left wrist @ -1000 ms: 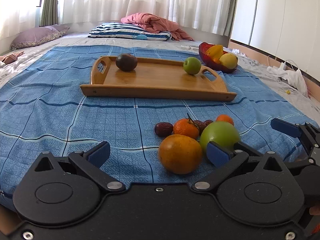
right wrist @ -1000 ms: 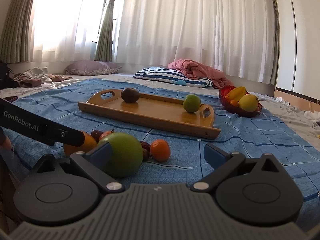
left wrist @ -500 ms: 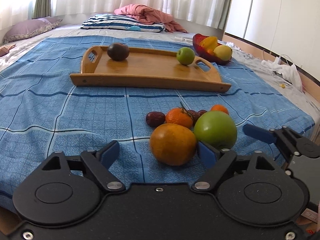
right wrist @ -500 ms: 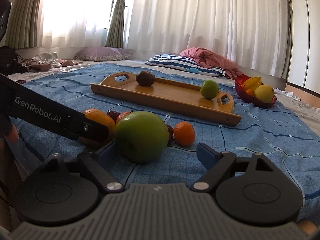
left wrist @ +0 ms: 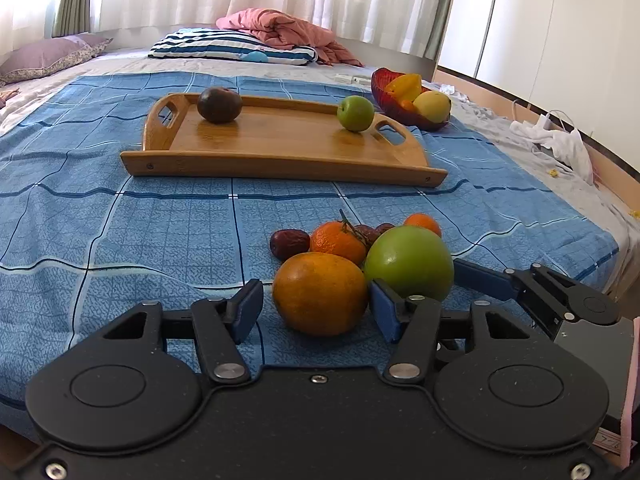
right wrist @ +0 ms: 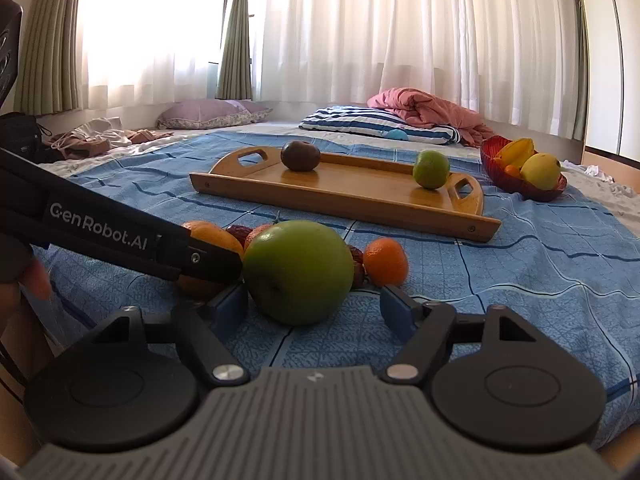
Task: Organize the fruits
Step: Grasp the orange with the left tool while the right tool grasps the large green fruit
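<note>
Both grippers are closing: left gripper (left wrist: 316,310) around the large orange (left wrist: 320,294), right gripper (right wrist: 314,308) around the green apple (right wrist: 298,272); fingers seemingly not yet pressing. Centre each fruit, squeeze gently.

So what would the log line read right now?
left gripper: closing round large orange | right gripper: closing round big green apple | neither lifted

Place: a bedroom in a home
Bed: a wide bed (left wrist: 120,216) under a blue checked cover fills the room
Bedding: a striped pillow (left wrist: 228,46), a purple pillow (left wrist: 48,58) and a crumpled pink blanket (left wrist: 280,32) at the far edge
Window: sheer white curtains (right wrist: 360,32) with green drapes (right wrist: 234,28)
Right wall: pale wardrobe doors (left wrist: 560,28)
</note>
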Demonstrator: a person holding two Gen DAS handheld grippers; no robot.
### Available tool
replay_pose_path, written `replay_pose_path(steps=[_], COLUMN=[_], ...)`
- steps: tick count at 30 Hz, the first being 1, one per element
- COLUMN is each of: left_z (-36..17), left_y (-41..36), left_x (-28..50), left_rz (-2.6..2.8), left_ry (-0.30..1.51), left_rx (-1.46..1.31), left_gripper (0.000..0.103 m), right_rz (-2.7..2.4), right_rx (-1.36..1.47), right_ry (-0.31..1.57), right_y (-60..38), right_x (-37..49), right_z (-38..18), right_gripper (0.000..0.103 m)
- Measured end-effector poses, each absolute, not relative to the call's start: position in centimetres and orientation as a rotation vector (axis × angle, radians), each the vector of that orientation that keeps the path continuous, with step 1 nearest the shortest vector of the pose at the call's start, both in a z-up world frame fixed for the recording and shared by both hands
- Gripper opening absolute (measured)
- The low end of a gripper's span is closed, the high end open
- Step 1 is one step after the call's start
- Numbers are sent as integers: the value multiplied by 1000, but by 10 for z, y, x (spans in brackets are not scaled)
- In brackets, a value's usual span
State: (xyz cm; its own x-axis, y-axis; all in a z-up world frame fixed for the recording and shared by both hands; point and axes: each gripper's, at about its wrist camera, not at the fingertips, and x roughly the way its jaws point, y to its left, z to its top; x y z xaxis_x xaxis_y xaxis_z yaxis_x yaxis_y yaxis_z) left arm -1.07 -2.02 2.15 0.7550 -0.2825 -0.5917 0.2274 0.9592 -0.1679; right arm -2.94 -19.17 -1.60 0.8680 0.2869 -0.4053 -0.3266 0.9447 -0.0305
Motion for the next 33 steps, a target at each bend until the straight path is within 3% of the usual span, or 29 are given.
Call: replay_pose_path(steps=[18, 25, 33], left_z=[19, 20, 24], left_y=[-21, -21, -22], left_x=[-4, -5, -6], left_rz=[-283, -275, -255], left_ry=[656, 655, 657], left_rx=[-111, -110, -93], left_gripper=[51, 50, 50], right_rz=[352, 345, 339], right_rx=[-84, -63, -16], right_ry=[425, 424, 422], right_y=[-186, -189, -191], right_x=[-22, -21, -21], right_z=[-19, -19, -18], right_gripper=[71, 62, 61])
